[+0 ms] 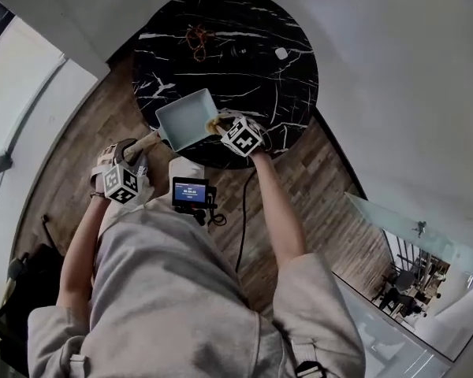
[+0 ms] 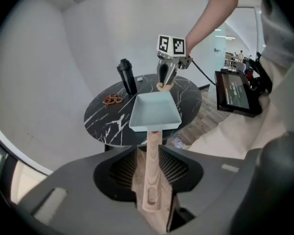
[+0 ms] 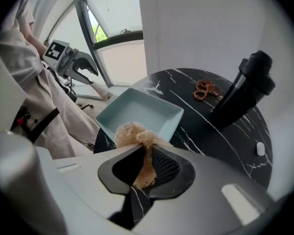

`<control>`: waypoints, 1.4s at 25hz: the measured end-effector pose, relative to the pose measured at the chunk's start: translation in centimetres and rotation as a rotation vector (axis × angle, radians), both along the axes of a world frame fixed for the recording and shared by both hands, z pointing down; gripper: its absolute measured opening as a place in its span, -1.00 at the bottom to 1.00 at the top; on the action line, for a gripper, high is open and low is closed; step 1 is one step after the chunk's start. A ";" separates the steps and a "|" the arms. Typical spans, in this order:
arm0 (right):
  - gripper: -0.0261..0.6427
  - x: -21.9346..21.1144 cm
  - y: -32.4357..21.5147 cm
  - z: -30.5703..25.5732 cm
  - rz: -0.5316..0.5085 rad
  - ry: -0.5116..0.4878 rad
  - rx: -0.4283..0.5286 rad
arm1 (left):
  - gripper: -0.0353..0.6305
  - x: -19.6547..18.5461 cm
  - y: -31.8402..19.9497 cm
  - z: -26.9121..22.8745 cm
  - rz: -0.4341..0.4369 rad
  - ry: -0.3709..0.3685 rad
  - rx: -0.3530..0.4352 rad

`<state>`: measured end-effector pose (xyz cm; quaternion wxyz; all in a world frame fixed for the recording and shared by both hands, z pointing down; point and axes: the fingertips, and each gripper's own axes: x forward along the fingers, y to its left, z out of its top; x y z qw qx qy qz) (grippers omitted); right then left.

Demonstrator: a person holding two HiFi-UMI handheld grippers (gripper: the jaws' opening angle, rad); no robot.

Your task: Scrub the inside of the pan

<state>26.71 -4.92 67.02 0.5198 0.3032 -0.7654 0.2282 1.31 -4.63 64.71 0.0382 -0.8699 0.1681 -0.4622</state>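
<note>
Pan parked at the table edge, scrubber hanging at its rim

You're standing over the round black marble table (image 1: 244, 61) with both grippers down at its near side. The pale blue square pan (image 1: 183, 120) is sitting right at that edge with its inside bare. Its wooden handle (image 2: 152, 180) is poking out off the table toward you. Can't tell if it's resting flat or hanging just above the top.

Your left gripper (image 1: 144, 142) is reaching around that handle. The handle is lying between the 2 jaws, but they're standing wide, with ribbed pad showing on either side, so you're not clamping it.

Your right gripper (image 2: 163, 81) is pointing steeply down and pinching a tan mesh scrubber (image 3: 132, 133) tight between its jaws. The wad is bunching out past the tips and hanging at the pan's rim, on the side opposite the handle. Touching or not, I can't say.

Farther back on the table, a black bottle (image 3: 242, 89) is standing upright, with some brown loops (image 1: 197, 39) lying near it and 1 small white bit (image 1: 281, 53) well apart. A little screen (image 1: 189, 190) is glowing in front of your torso.
</note>
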 end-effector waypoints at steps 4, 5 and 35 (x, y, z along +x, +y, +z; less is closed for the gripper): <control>-0.72 -1.3 0.0 2.9 -0.092 0.053 -0.084 | -0.41 -0.4 0.1 2.7 -0.020 -0.034 -0.061; -0.72 -1.6 0.1 3.4 -0.133 0.080 -0.097 | -0.41 -0.3 0.2 3.1 -0.020 -0.037 -0.071; -0.74 -10.8 2.8 6.6 -0.327 0.068 -0.250 | -0.46 -0.4 0.1 6.2 0.014 -0.124 -0.156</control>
